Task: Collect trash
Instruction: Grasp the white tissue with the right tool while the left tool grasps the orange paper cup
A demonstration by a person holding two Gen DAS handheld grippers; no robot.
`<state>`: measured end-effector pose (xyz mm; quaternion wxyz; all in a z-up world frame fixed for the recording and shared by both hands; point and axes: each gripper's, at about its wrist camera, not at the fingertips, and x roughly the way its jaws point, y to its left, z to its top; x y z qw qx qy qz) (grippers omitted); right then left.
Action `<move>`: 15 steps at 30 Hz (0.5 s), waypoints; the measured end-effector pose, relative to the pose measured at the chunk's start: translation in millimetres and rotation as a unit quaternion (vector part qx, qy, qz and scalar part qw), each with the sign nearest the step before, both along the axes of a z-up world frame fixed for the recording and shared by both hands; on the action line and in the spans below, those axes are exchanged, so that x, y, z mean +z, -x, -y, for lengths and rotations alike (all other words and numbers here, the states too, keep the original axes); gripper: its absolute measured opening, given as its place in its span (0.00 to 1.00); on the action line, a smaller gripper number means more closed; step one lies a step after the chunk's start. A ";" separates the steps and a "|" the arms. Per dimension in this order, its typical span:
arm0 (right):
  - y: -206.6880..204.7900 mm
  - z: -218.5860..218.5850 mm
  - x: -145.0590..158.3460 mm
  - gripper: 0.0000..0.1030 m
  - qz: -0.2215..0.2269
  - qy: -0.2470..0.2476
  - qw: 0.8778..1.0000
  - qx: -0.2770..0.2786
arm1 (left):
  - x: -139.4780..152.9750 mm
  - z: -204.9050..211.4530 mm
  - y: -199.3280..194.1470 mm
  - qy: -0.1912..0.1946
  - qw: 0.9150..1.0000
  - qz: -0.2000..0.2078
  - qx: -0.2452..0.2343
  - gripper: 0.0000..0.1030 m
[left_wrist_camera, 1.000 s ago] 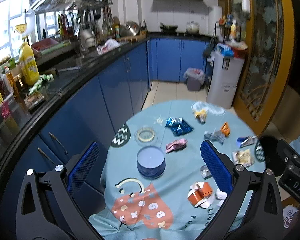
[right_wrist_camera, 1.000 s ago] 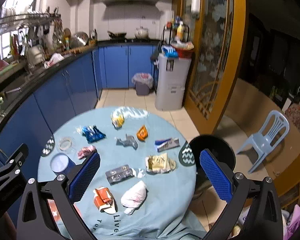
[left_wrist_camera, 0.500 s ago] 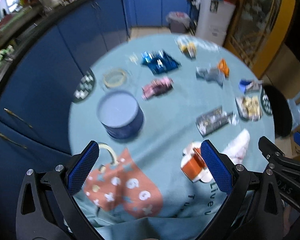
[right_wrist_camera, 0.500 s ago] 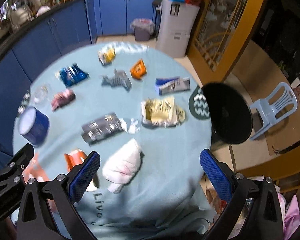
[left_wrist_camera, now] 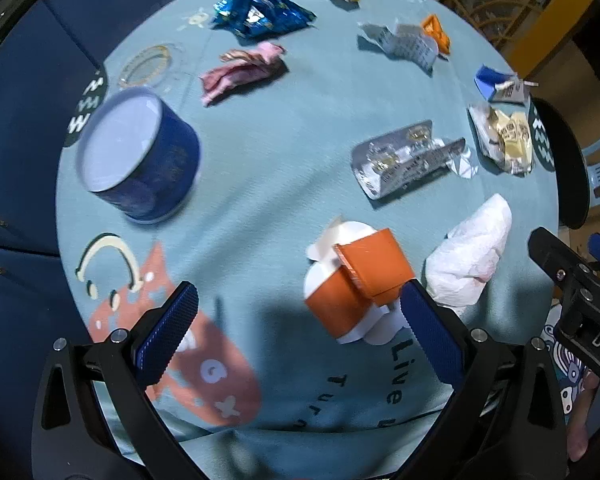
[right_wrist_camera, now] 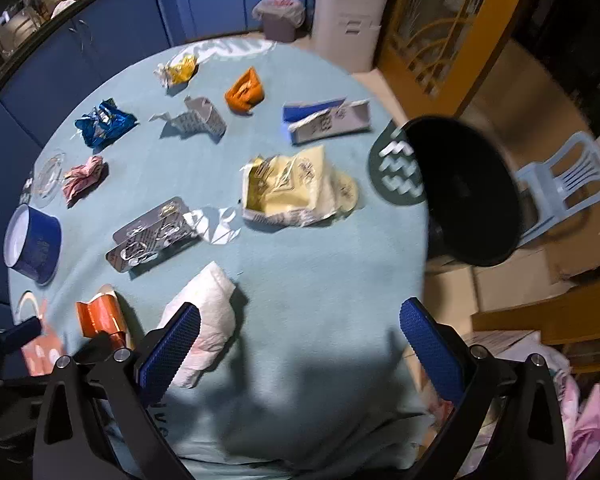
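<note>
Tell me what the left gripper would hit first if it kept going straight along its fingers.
Probably bare tablecloth: the open left gripper points between the blue tin and the orange-and-white cup, which lies just inside its right finger. Depth is uncertain.

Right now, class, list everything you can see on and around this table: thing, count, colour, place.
tablecloth: 1, light blue, covers the round table
tin: 1, dark blue, open, left side
clear lid: 1, transparent, beyond the tin
pink wrapper: 1, pink, far left
blue wrapper: 1, blue, far left
yellow wrapper: 1, yellow, far edge
grey carton: 1, grey, far middle
orange wrapper: 1, orange, far middle
blue box: 1, blue and white, torn, far right
cream bag: 1, cream, right of centre
blister packs: 2, silver, centre
tissue: 1, white, near edge
orange cup: 1, orange and white, crushed, near edge
bin: 1, black, right of table
chair: 1, pale blue, beyond the bin
left gripper: 1, black with blue pads, open
right gripper: 1, same, open
</note>
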<state>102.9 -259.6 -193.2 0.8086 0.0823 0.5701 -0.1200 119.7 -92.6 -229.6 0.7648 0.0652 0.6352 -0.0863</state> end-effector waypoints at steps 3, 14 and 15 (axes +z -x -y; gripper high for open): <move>-4.6 -0.6 -3.8 0.95 -0.005 -0.023 1.000 0.007 | -8.6 9.2 -0.7 -0.004 1.000 -0.015 -0.007 0.96; -22.7 -15.9 -21.2 0.94 -0.034 -0.063 0.997 0.035 | -39.4 19.8 -6.4 -0.013 0.999 -0.046 -0.006 0.87; -23.9 -17.6 -23.2 0.94 -0.037 -0.067 0.996 0.036 | -40.5 19.2 -7.0 -0.010 0.999 -0.045 -0.005 0.87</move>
